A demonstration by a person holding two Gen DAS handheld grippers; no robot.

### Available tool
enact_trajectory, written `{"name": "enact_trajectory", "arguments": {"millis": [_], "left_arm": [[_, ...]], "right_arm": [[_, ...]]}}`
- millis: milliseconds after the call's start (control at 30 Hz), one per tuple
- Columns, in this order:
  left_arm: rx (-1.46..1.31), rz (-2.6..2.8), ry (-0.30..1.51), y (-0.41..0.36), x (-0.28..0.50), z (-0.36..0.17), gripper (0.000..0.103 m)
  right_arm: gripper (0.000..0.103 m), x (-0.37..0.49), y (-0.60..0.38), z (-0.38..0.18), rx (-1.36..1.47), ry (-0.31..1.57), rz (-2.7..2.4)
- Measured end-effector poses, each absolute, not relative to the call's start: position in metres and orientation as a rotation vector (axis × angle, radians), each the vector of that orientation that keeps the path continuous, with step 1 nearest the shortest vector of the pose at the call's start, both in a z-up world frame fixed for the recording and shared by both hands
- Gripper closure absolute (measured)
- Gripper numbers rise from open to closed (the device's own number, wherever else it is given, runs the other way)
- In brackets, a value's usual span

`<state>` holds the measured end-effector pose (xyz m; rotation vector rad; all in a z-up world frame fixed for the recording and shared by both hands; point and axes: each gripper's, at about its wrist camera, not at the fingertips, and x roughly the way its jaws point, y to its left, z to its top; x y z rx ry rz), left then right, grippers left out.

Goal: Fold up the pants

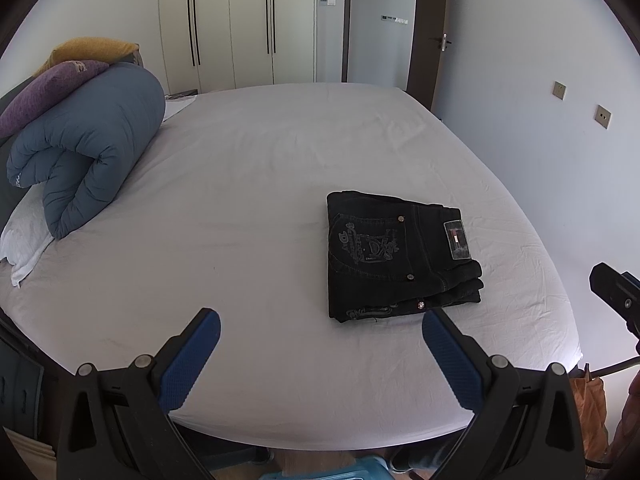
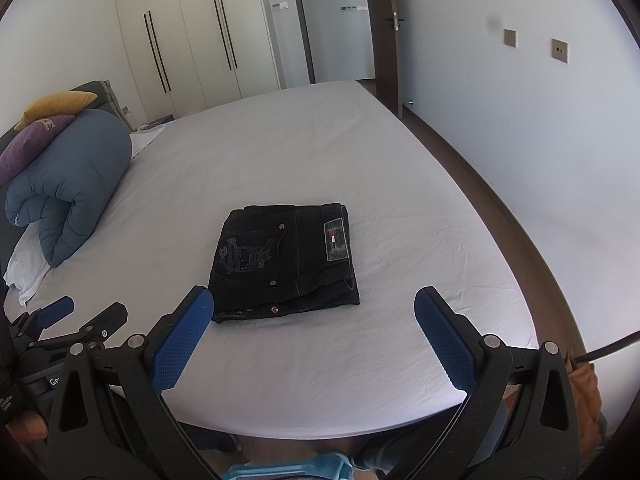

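Black jeans [image 1: 396,254] lie folded into a compact rectangle on the white bed sheet [image 1: 248,184], back pocket embroidery and waistband label facing up. My left gripper [image 1: 320,330] hangs open over the near part of the bed, just short of the jeans' near edge, with nothing between its blue pads. In the right wrist view the same folded jeans [image 2: 286,260] sit straight ahead, and my right gripper [image 2: 314,310] is open with its pads either side of the near edge, not touching. The left gripper [image 2: 86,312] shows at the lower left of that view.
A rolled blue duvet [image 1: 88,152] with purple and yellow pillows lies at the head of the bed on the left. White wardrobes [image 1: 232,24] and an open door stand beyond. The wall runs along the right, with brown floor [image 2: 512,216] beside the bed.
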<state>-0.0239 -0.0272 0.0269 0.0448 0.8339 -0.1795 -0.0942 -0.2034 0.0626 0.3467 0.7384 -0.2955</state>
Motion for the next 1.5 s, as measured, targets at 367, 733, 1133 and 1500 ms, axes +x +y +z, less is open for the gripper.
{"name": "enact_trajectory", "arguments": {"millis": [367,733,1133,1500], "left_arm": [[0.044,-0.181,0.839,-0.027,-0.025,0.026,0.000],[0.043,-0.182,0.841,-0.027,-0.025,0.025,0.000],[0.039,-0.186,0.849,-0.027,-0.027,0.021,0.000],[0.044,-0.192,0.860,-0.027,-0.026,0.020,0.000]], "right_arm": [[0.000,-0.091,-0.204,0.056,0.349,0.750,-0.289],[0.000,-0.091,-0.203,0.055,0.351,0.752,-0.289],[0.000,-0.093,-0.199,0.051,0.352,0.755,-0.284],[0.000,-0.096,-0.195,0.048,0.351,0.761,-0.280]]}}
